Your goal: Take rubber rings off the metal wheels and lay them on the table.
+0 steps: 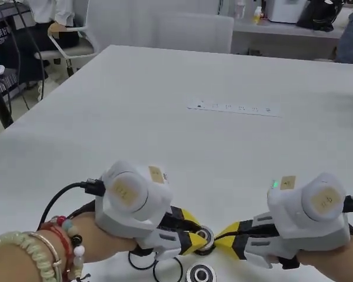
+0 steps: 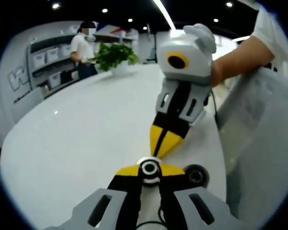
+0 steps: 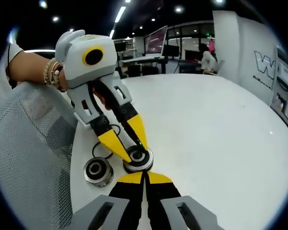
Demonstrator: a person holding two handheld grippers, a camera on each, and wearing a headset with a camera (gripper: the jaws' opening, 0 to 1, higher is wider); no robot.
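A small metal wheel (image 1: 203, 237) sits at the near table edge, and my left gripper (image 1: 195, 241) is shut on it. In the left gripper view the yellow jaw tips flank this wheel (image 2: 150, 168). My right gripper (image 1: 223, 231) faces it from the right with its jaws shut, its tip touching the wheel's rim (image 3: 138, 158); whether it pinches the rubber there I cannot tell. A second wheel (image 1: 200, 274) with a dark rubber tyre lies just nearer to me. Two loose black rubber rings (image 1: 167, 270) lie flat on the table under the left gripper.
A white power strip (image 1: 233, 108) lies mid-table, well beyond the grippers. The near table edge is close below the wheels, with a mesh chair back (image 3: 24, 158) beside it. Office chairs (image 1: 76, 41) stand past the far edge. A person (image 2: 84, 45) stands by shelves in the distance.
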